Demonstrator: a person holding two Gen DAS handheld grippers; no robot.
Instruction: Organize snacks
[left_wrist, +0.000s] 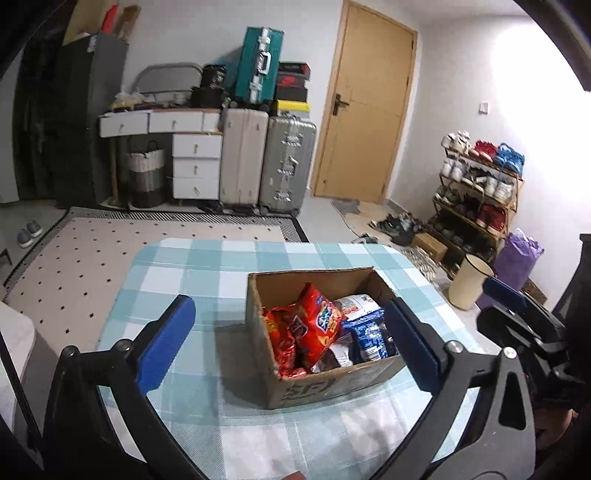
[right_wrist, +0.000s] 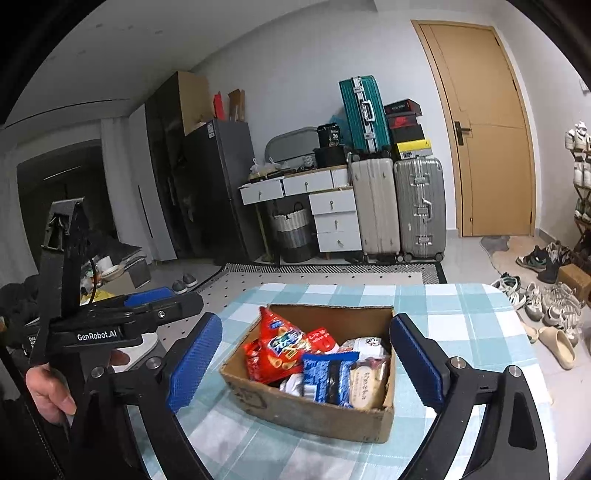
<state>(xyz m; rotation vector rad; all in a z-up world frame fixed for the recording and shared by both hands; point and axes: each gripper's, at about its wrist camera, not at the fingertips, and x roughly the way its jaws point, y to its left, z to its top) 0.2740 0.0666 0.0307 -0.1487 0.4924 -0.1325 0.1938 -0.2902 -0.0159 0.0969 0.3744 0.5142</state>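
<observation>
An open cardboard box (left_wrist: 325, 387) stands on a table with a teal checked cloth (left_wrist: 207, 280). It holds red snack bags (left_wrist: 317, 325), a blue packet (left_wrist: 369, 336) and white packets. My left gripper (left_wrist: 291, 328) is open and empty, hovering in front of the box. In the right wrist view the same box (right_wrist: 314, 413) holds red bags (right_wrist: 277, 347), a blue packet (right_wrist: 328, 376) and a pale biscuit pack (right_wrist: 365, 384). My right gripper (right_wrist: 306, 358) is open and empty, above the box's near side. The left gripper (right_wrist: 147, 299) shows at left, hand-held.
Suitcases (left_wrist: 266, 162), white drawers (left_wrist: 195, 166) and a wooden door (left_wrist: 365, 103) stand behind the table. A shoe rack (left_wrist: 476, 192), a cream bin (left_wrist: 469, 280) and loose shoes (right_wrist: 546, 306) lie to the right. A patterned rug (left_wrist: 110, 243) covers the floor.
</observation>
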